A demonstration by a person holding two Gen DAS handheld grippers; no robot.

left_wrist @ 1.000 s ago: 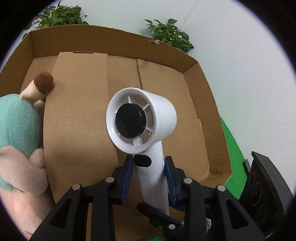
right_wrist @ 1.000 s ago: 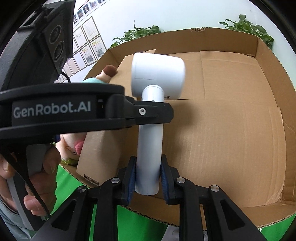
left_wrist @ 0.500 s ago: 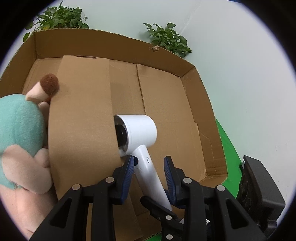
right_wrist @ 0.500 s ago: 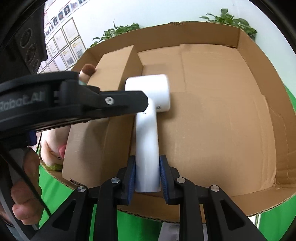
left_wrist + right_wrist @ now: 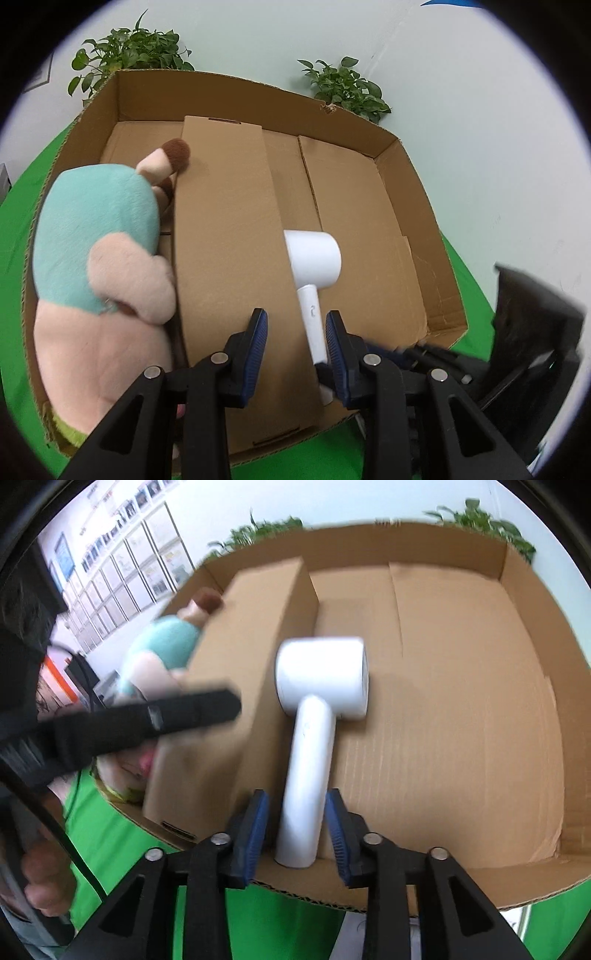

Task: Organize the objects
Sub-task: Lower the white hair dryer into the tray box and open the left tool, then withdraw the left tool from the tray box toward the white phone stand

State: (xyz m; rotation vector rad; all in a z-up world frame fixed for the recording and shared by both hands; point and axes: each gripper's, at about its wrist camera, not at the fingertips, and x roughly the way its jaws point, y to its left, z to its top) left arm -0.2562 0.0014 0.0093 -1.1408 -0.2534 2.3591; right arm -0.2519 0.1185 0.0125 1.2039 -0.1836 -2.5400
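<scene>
A white hair dryer [image 5: 317,686] lies on the floor of a cardboard box [image 5: 535,627], its head against the upright cardboard divider [image 5: 258,627]. Its handle runs back between the pads of my right gripper [image 5: 297,812], whose jaws are opening, with a gap on each side of the handle. In the left wrist view the hair dryer [image 5: 314,258] lies just right of the divider [image 5: 221,240]. My left gripper [image 5: 295,332] hovers open over the box's near edge, gripping nothing. A teal and pink plush toy [image 5: 92,229] fills the left compartment.
Two potted plants [image 5: 129,55] [image 5: 343,88] stand behind the box's back wall [image 5: 221,96]. A green cloth [image 5: 22,206] covers the surface under the box. One finger of the left gripper [image 5: 147,720] crosses the right wrist view, blurred. A person's hand [image 5: 40,878] holds that gripper.
The hair dryer went from upright in both grippers down to lying on the box floor by the divider. The right jaws have parted from the handle. Both grippers pulled back.
</scene>
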